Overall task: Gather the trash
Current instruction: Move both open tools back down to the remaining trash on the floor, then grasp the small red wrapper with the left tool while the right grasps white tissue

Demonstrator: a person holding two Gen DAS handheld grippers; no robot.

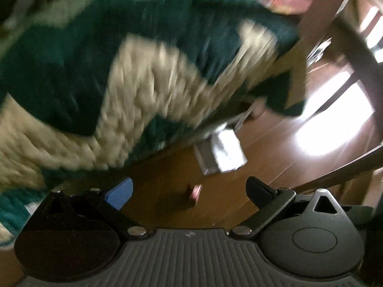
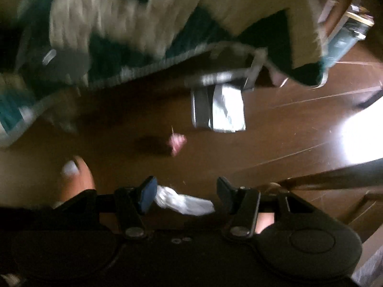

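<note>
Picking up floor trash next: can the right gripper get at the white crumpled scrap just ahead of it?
Probably yes. The right gripper is open, and the white scrap lies on the wood floor between its fingers, with nothing over it. The frames are blurred, so height is unclear.

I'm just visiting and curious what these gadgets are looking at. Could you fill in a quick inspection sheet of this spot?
Surface: dark brown wooden floor, glare patch at right.
Job's things: small pink scrap on bare floor; crumpled white piece low between the right jaws, contact unclear; silvery-white packet near the rug edge.
Clutter: green and cream rug, blurred.
Grippers: left gripper jaws apart, nothing between them; right gripper jaws apart.
Cables: nothing seen.
Surroundings: wooden chair legs; a person's bare toe at left in the right wrist view.
</note>
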